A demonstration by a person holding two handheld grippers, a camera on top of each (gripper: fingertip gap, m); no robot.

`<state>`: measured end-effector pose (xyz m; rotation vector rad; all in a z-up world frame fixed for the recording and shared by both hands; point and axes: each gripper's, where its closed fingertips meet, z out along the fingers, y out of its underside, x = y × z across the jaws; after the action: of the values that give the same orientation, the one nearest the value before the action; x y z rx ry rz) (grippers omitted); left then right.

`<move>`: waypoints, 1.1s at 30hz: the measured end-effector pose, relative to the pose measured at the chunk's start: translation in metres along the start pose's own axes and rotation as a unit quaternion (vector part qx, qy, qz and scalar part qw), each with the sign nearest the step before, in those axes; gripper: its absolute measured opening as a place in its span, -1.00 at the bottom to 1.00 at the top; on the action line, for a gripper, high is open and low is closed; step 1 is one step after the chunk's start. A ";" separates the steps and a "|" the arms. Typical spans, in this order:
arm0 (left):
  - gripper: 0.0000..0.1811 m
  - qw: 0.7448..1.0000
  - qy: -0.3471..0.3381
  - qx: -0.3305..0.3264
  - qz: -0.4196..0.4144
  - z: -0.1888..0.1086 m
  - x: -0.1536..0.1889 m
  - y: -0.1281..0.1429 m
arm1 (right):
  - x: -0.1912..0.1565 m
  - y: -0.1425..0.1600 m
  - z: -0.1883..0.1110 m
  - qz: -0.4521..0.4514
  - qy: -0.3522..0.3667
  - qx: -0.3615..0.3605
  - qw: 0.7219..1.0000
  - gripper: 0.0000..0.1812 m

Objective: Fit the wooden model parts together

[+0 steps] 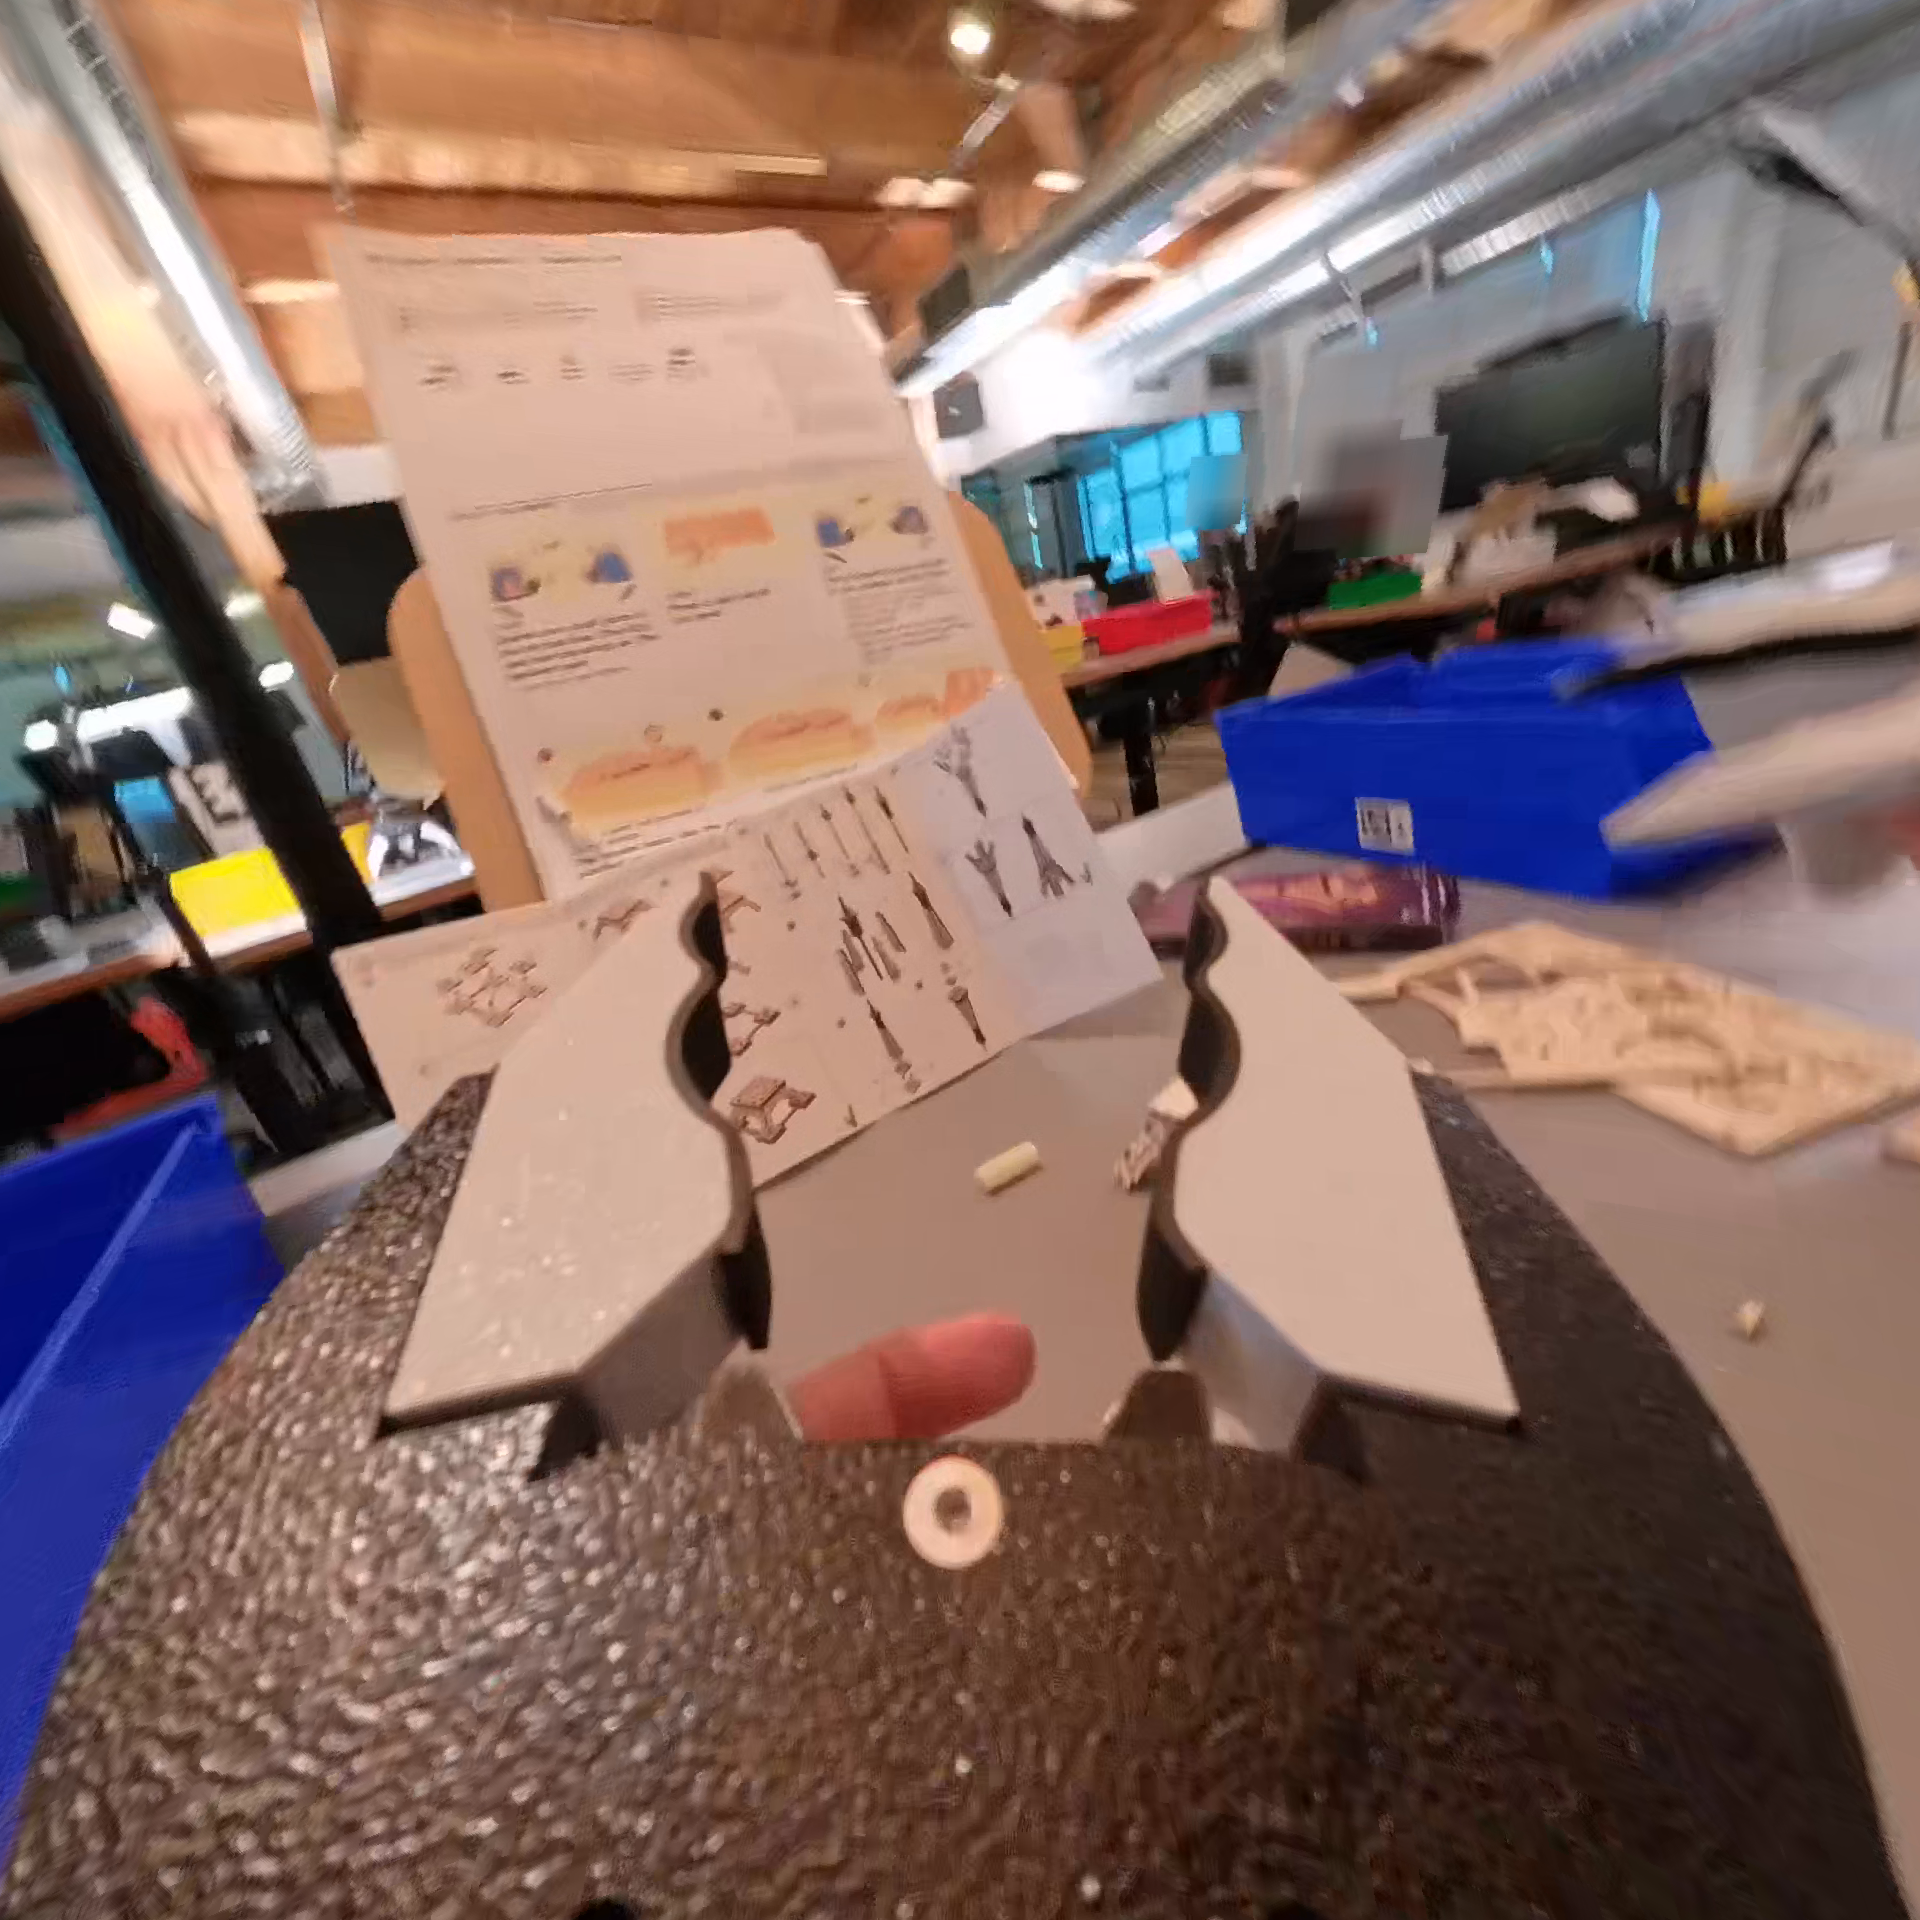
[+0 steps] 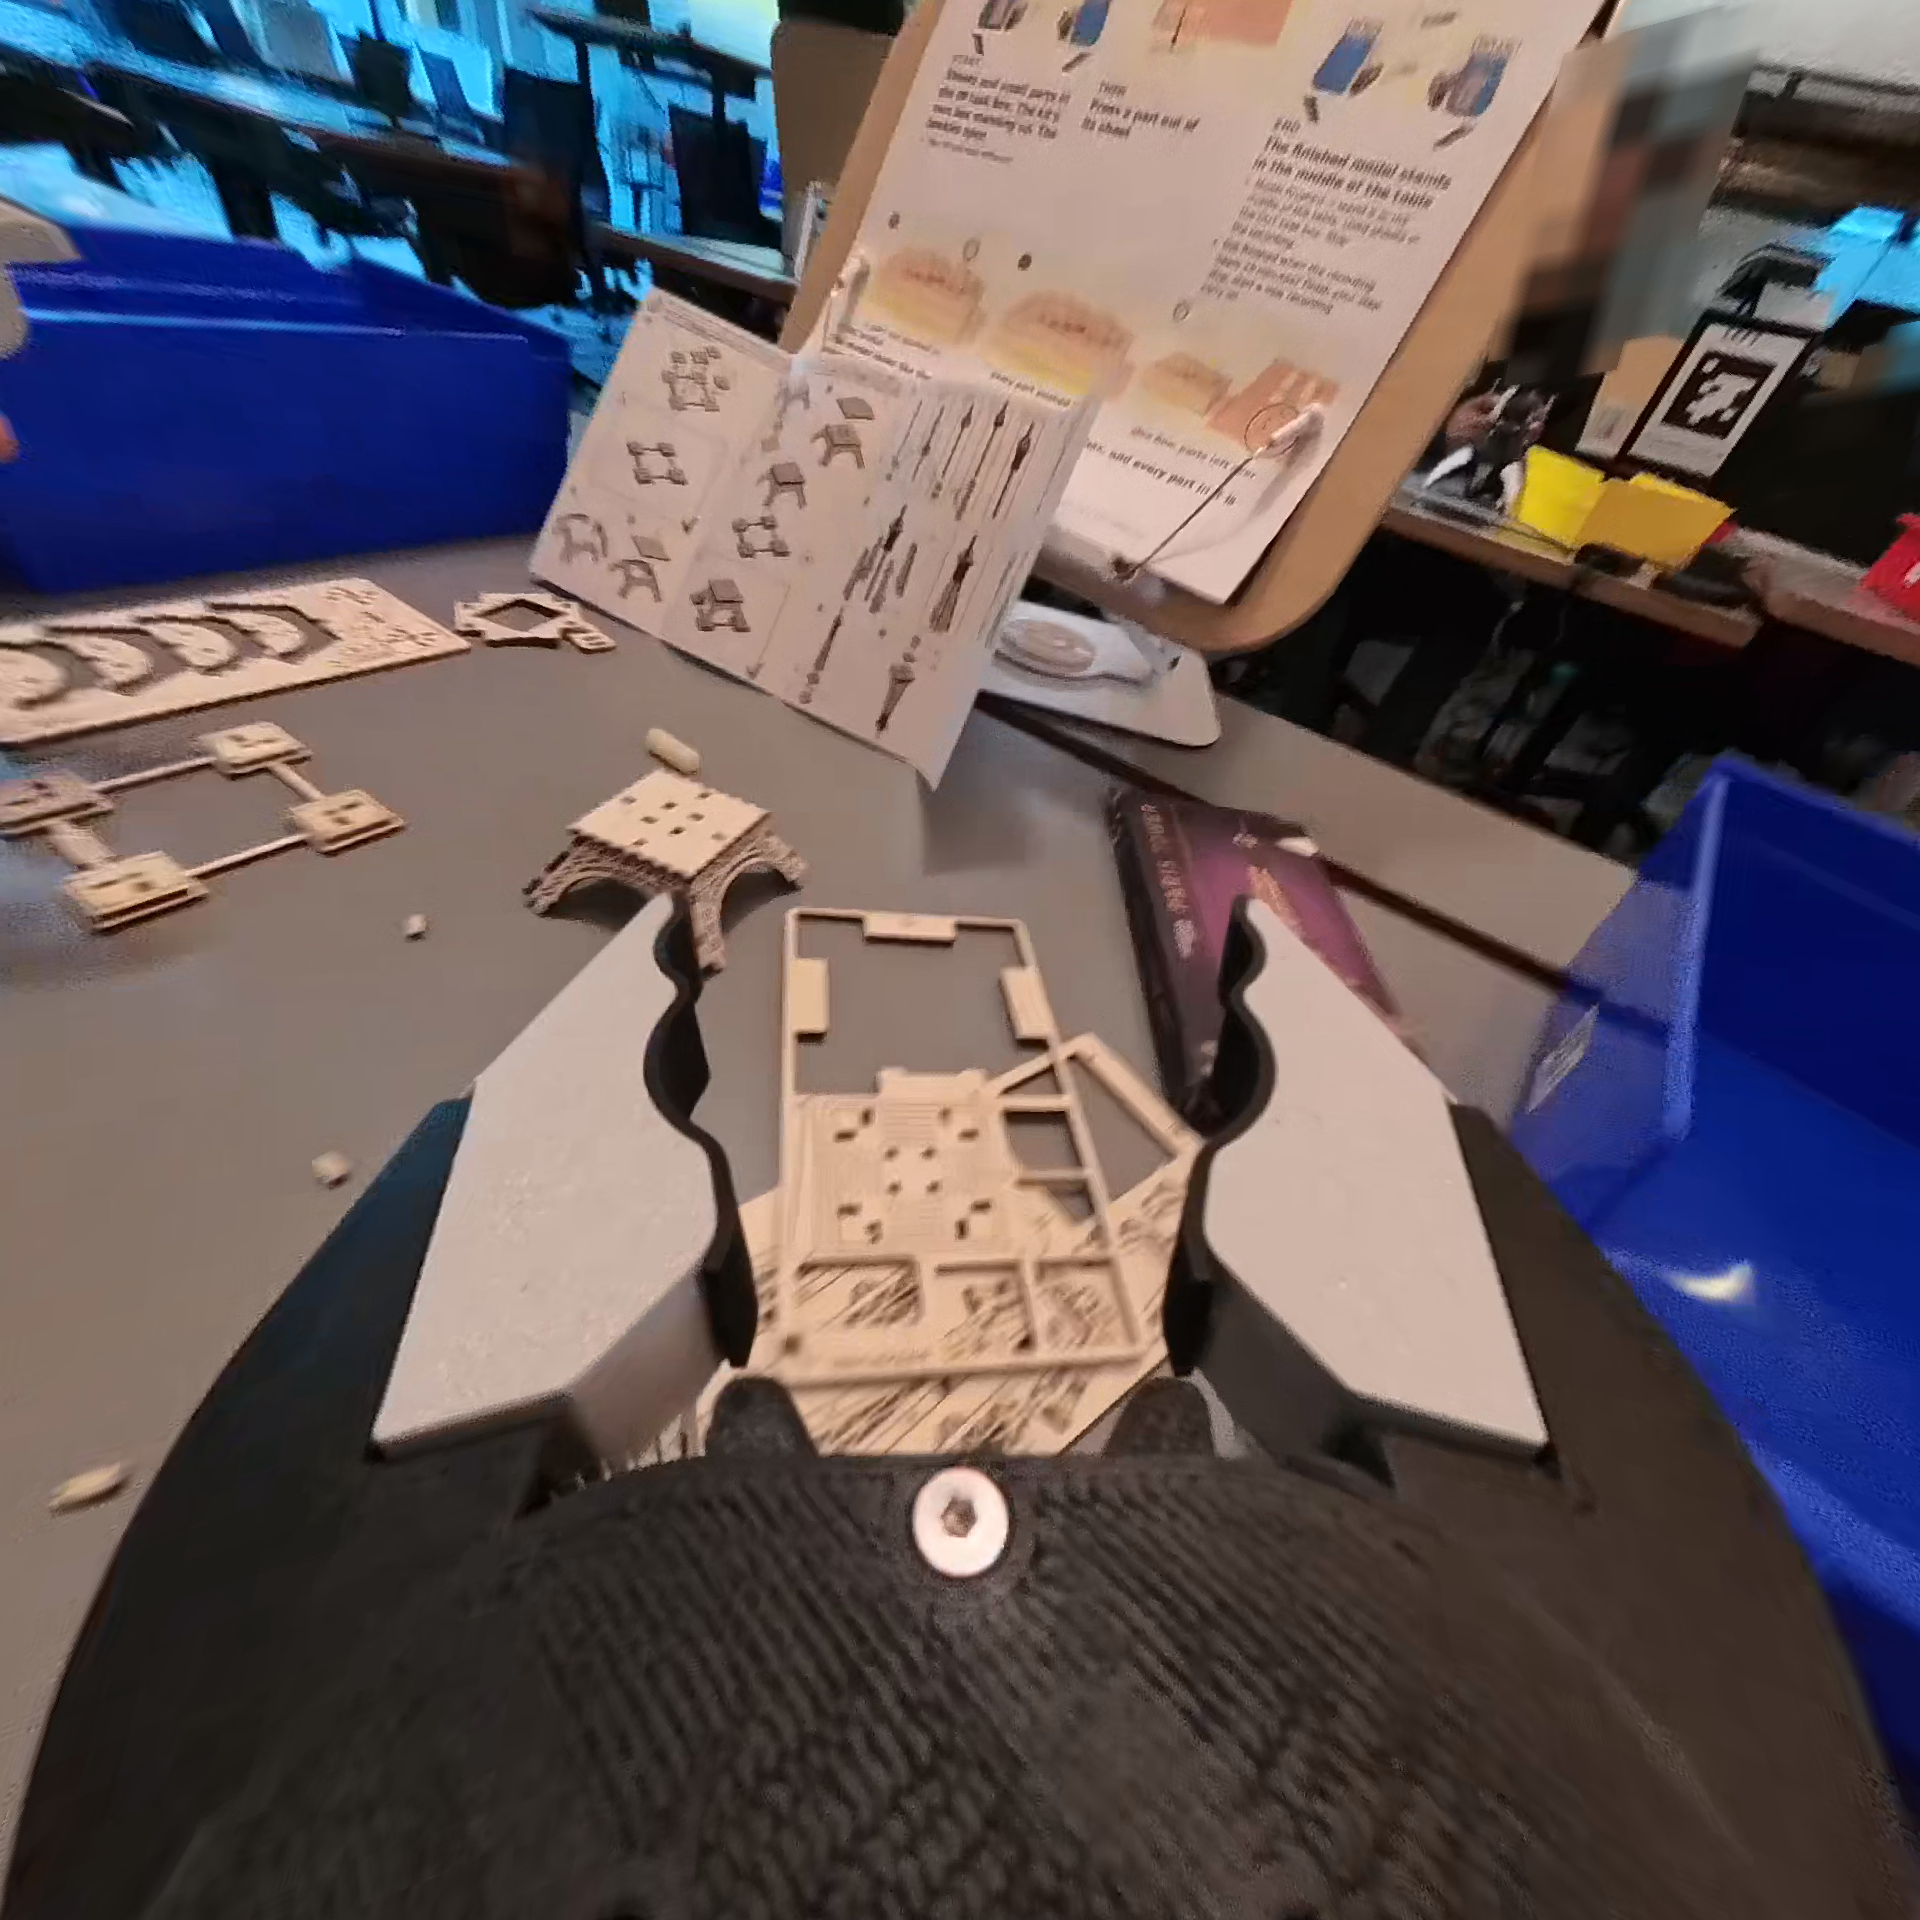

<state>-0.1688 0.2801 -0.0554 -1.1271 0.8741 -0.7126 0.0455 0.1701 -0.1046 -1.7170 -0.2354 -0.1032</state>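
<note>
Grey counter (image 2: pixel 914 748) shows in both views, and we see its far edge taken up by a tan board carrying a printed sheet (image 1: pixel 665 520), with a folded assembly leaflet (image 2: pixel 821 530) leaning at its foot. Blue bins close the sides: one (image 2: pixel 249 416) at the far left edge and another (image 2: pixel 1766 1143) at the near right edge in the right wrist view, leaving open grey surface in the middle. Our left gripper (image 1: pixel 951 1039) is spread wide and holds nothing; between its fingers lie only bare counter and a small pale wooden peg (image 1: pixel 1006 1166), and a fingertip (image 1: pixel 914 1377) shows beneath its base. Our right gripper (image 2: pixel 956 1039) is likewise wide apart and empty, hovering over a punched wooden sheet (image 2: pixel 935 1174) that lies flat on the counter; we cannot tell whether the fingers touch it. Only the right wrist view shows the assembled wooden tower base (image 2: pixel 665 847) standing just beyond the left finger, a square frame of four pads (image 2: pixel 197 821) toward the left edge, a sheet with curved cut-outs (image 2: pixel 197 649) behind it, and a dark purple box (image 2: pixel 1236 914) to the right. Left wrist view shows more wooden sheets (image 1: pixel 1662 1039) piled at the right, blurred.
</note>
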 end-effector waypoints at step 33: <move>-0.01 0.942 -0.191 -0.219 0.171 -0.007 -0.038 0.053 | 0.016 -0.005 0.019 -0.093 0.027 0.029 0.995 -0.08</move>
<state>-0.1906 0.3242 -0.0993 -1.4007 0.8804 0.0015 0.0589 0.1910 -0.0991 -1.6307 -0.3535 -0.2774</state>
